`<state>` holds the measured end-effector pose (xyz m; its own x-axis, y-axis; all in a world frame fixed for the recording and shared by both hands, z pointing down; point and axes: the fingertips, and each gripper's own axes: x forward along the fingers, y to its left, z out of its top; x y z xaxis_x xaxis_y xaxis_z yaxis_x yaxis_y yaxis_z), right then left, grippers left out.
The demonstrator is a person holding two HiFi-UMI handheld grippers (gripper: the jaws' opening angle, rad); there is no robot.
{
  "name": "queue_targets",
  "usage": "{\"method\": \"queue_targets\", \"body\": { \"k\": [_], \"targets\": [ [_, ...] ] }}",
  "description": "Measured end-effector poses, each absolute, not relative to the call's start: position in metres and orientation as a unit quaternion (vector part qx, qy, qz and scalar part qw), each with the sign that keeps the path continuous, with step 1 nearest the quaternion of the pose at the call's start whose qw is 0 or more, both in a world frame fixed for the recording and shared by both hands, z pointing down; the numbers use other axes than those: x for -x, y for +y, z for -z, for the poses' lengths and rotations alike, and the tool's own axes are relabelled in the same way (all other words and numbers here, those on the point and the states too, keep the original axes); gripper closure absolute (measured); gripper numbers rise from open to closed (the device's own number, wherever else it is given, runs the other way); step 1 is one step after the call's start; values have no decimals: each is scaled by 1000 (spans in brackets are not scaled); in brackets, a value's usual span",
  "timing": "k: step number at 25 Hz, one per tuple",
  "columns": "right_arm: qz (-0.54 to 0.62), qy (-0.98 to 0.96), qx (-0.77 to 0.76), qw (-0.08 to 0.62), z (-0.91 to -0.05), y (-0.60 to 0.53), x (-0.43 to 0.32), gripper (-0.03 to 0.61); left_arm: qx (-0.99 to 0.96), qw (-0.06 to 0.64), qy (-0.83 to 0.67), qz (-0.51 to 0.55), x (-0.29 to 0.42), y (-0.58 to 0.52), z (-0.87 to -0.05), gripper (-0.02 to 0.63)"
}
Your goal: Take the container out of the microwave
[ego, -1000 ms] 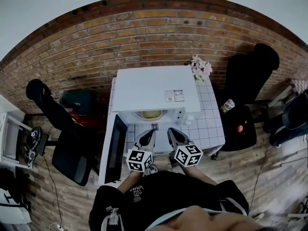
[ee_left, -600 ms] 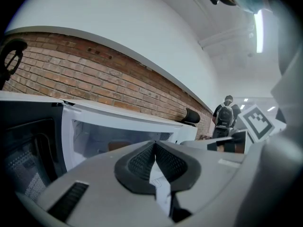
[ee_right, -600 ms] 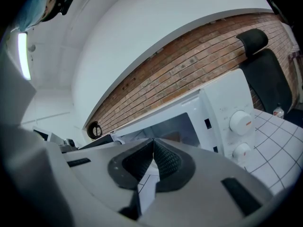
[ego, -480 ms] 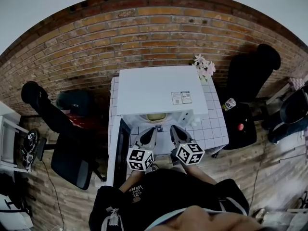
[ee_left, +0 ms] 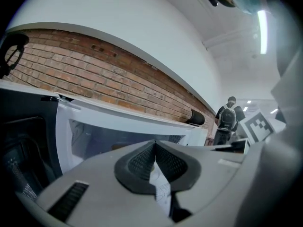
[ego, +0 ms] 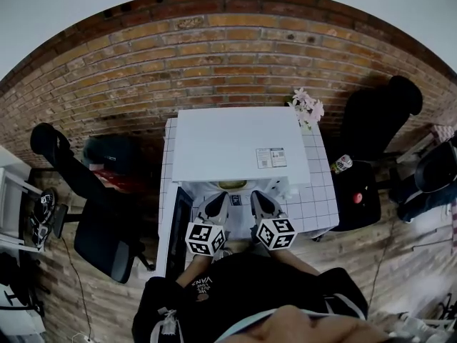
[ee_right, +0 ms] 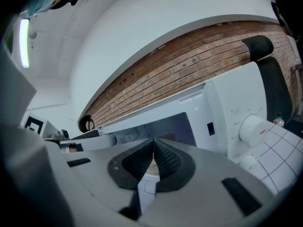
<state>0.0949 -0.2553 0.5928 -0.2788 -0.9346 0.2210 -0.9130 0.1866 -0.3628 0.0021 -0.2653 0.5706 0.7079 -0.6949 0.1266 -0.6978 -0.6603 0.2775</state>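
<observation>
The white microwave [ego: 235, 145] stands on a tiled table [ego: 318, 199] with its door [ego: 178, 234] swung open to the left. A pale yellow container [ego: 232, 185] sits inside the cavity, mostly hidden under the microwave's top. My left gripper [ego: 220, 200] and right gripper [ego: 255, 197] are side by side just in front of the opening, both shut and empty. In the left gripper view the shut jaws [ee_left: 155, 144] point at the cavity [ee_left: 113, 136]. In the right gripper view a sliver of the container [ee_right: 152, 168] shows behind the shut jaws [ee_right: 154, 141].
Round knobs [ee_right: 253, 129] are on the microwave's right panel. Pink flowers [ego: 305, 107] stand at the table's back right corner. Black office chairs stand on the left [ego: 93, 216] and right [ego: 371, 138], with a bottle [ego: 341, 164] on the right one. A brick wall lies behind.
Both grippers have moved forward, closer to the microwave opening, still shut. The microwave and container have not moved.
</observation>
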Motion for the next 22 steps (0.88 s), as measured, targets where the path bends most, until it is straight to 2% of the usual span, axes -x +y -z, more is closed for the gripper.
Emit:
{"method": "queue_targets", "body": {
  "k": [19,22],
  "targets": [
    [248,769,588,32,-620,-296,-103,571,-885,178,-430,-30,1,-317,-604,600],
    [255,768,587,33,-624,-301,-101,555,-882,193,-429,-33,2,-321,-611,574]
  ]
}}
